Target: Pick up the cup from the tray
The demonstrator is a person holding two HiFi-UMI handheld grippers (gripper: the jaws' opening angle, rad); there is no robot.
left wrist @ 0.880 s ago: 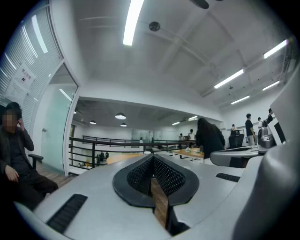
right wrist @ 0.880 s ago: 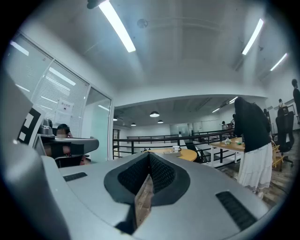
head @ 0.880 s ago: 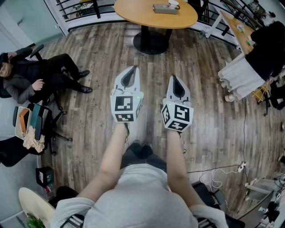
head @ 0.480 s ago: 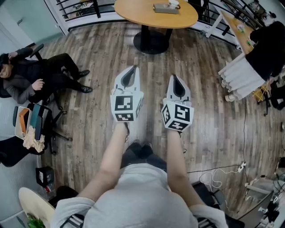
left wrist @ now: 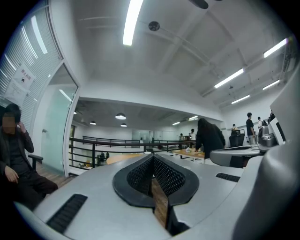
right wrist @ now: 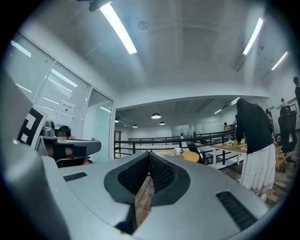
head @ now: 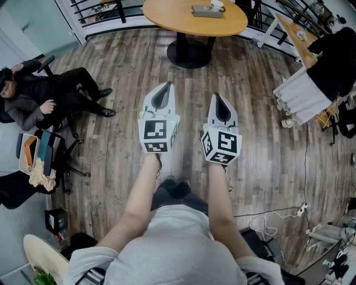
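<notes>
2 grippers are held side by side over the wooden floor (head: 111,167), both pointed level toward the far end of the room. The left gripper (head: 166,85) is seen with its jaws pressed together at the tips and nothing between them; only a sliver of floor shows through the gap farther back. The right gripper (head: 216,96) is likewise closed tip to tip and empty.

The cup (head: 217,5) is white and stands on a grey tray (head: 201,11). Both are carried by a round wooden table (head: 183,22) at the far end, well apart from both grippers. The table is borne on a black round base (head: 189,54). In the right gripper view the cup is seen small, just right of the jaw tips.

A black railing (head: 105,11) is seen beyond the table. At the left a seated person (head: 50,94) in dark clothes is slumped in a chair. At the far right a standing person (head: 317,72) — dark top, white skirt — is bent over a second table. A cable (head: 278,214) lies on the floor at the near right.
</notes>
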